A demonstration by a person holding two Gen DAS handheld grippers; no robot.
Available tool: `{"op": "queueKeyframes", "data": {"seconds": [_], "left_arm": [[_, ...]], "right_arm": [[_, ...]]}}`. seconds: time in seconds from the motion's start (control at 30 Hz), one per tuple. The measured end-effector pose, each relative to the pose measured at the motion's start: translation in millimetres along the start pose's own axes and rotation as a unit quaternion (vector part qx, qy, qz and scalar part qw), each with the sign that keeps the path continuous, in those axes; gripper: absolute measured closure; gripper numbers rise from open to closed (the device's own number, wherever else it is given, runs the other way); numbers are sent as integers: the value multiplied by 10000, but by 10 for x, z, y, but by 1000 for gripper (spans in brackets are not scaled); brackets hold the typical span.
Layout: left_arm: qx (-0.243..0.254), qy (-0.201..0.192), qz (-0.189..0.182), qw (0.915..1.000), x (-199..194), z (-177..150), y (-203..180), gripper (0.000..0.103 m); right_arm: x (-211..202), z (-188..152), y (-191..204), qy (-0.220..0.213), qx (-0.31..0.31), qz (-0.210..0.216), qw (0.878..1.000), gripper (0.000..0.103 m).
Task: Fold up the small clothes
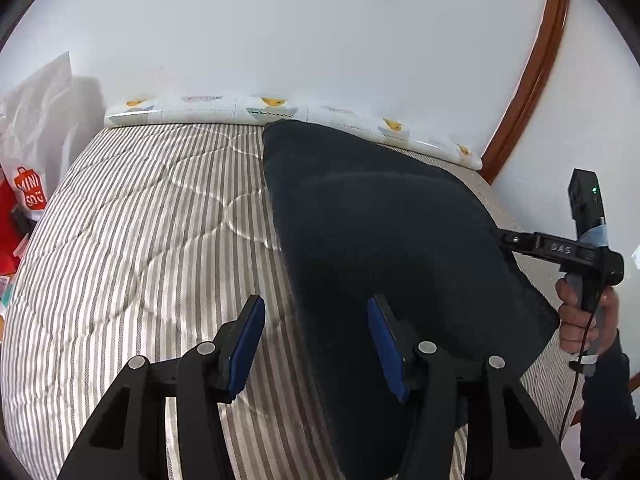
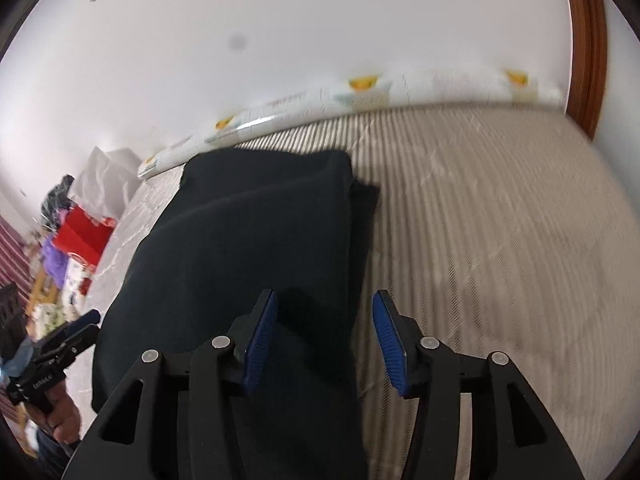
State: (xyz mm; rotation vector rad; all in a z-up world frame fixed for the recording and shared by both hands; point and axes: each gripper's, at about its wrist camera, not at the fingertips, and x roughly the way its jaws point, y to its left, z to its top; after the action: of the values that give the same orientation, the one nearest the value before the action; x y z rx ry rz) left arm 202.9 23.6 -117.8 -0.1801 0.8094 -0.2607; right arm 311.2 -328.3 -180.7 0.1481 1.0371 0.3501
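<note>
- The dark garment (image 1: 384, 240) lay folded on the striped quilt (image 1: 132, 240), filling the centre and right of the left wrist frame, its far end near the patterned pillow (image 1: 276, 110) at upper centre.
- The left gripper (image 1: 316, 344) stood about half open at lower centre, holding nothing; its right pad was over the cloth's edge, its left over bare quilt, probably poised to take that edge.
- The right gripper (image 2: 324, 340) was parted over the garment's right edge, empty, likely having let go.
</note>
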Motion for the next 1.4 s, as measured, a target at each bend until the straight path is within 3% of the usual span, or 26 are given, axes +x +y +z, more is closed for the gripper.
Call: {"op": "queueKeyframes", "data": {"seconds": [0.03,0.23,0.33,0.47,0.63,0.8,0.93,1.07,1.17,1.27,1.4], "left_arm": [[16,1,49,10000,1,-15,-6,51],[-101,85,218,9997,-65,-73,22,50],[-136,74,322,9994,-81,-105,-10,50],[-84,22,460,9989,-114,-145,-78,50],[-79,-20,500,9987,-186,-190,-103,50],[-100,-80,252,9996,-302,-270,-139,50],[18,105,457,9989,-238,-375,-197,50],[-19,21,418,9991,-279,-356,-228,50],[-26,-128,471,9988,-273,-202,-229,50],[-107,-141,356,9992,-257,-97,-181,50],[-69,-97,316,9994,-168,-5,-174,50]], "right_arm": [[34,-31,9,-33,-103,138,9998,97],[-244,-63,-55,-625,37,315,9975,97],[-167,-96,13,-388,-92,-79,9992,96],[-417,-195,186,-808,-223,-622,9945,93],[-535,-422,577,-849,-767,-548,9919,77],[-313,-702,687,-491,-982,-1103,9878,77],[-403,-802,656,-481,-897,-1194,9876,76],[-475,-805,700,-499,-937,-1258,9864,73],[-497,-693,727,-572,-873,-1128,9881,65],[-449,-518,780,-513,-945,-1368,9847,65],[-391,-303,796,-584,-989,-1316,9846,65]]}}
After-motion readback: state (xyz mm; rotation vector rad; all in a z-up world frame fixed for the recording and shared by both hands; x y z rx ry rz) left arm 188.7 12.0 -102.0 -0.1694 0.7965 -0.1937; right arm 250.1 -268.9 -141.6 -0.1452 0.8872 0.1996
